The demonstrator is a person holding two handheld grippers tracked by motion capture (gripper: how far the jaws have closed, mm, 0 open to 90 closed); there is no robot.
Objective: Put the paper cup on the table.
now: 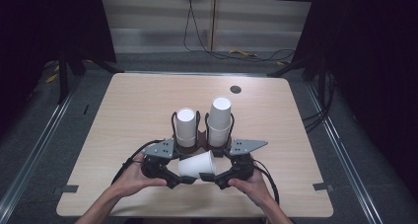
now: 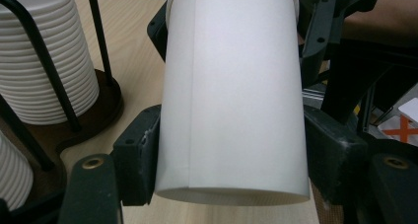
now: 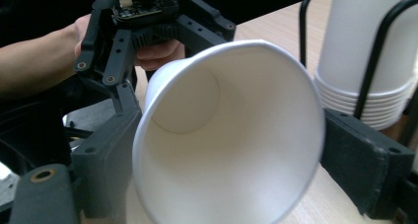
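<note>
Light wood surface [image 1: 128, 110], dark curtains both sides, grey floor, cables at 12 o'clock. Two cup stacks [image 1: 186, 127] in black rack [image 1: 190, 146] mid-surface. White paper cup [image 1: 197, 165] lies sideways at 6 o'clock, left hand-held gripper [image 1: 178, 179] clamping its base, right hand-held gripper [image 1: 209, 177] clamping its rim.

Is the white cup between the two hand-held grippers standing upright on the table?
No, the white cup lies on its side in the air, its base gripped by the left hand-held gripper and its open rim by the right hand-held gripper.

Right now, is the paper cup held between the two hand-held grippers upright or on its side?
On its side. The paper cup lies level above the table, its empty mouth facing the right hand-held gripper.
</note>
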